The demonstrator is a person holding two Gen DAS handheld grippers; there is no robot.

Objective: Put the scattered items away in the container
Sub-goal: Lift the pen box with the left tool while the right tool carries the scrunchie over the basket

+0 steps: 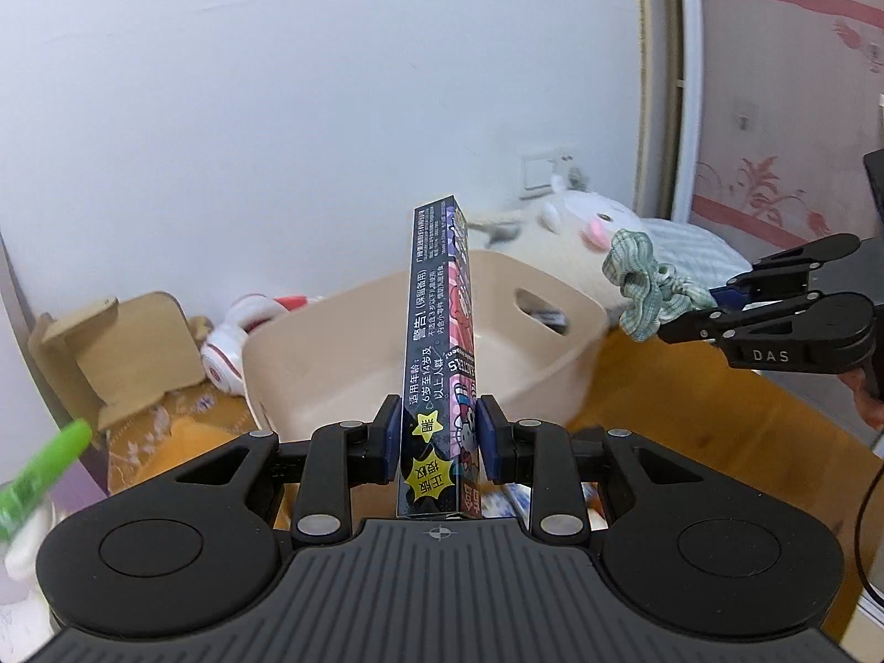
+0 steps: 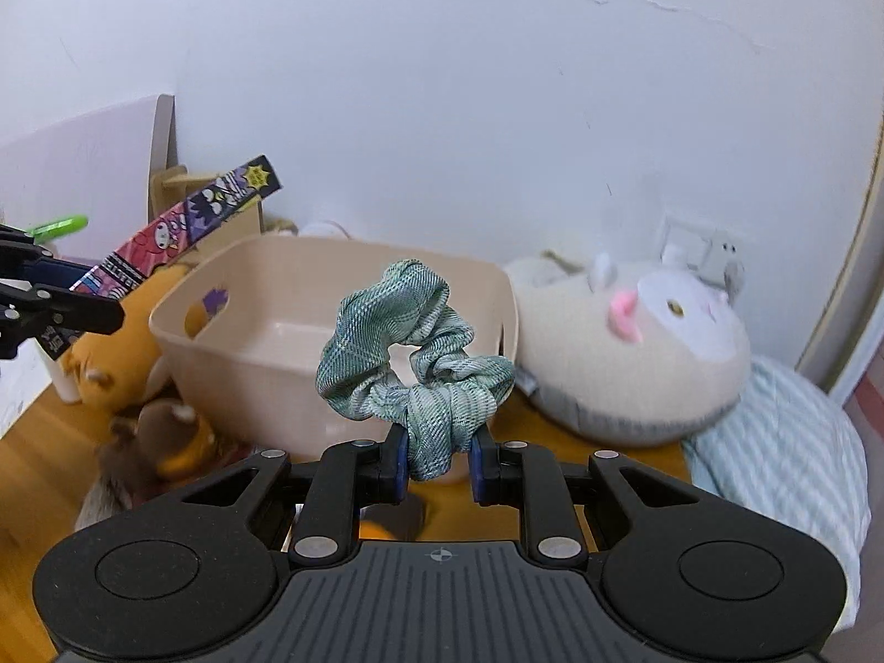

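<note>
Now both loads are carried — left gripper [image 1: 439,436] clamps the long cartoon-printed cardboard box [image 1: 439,364], right gripper [image 2: 439,467] pinches the green plaid fabric scrunchie [image 2: 411,353]; next, release over the beige plastic bin [image 2: 248,353] beyond the fingertips.

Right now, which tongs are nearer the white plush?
Right. The right tongs hold the green scrunchie beside the white plush, at the beige bin's plush-side corner. The left tongs, gripping the long cartoon box, sit across the bin from it.
</note>
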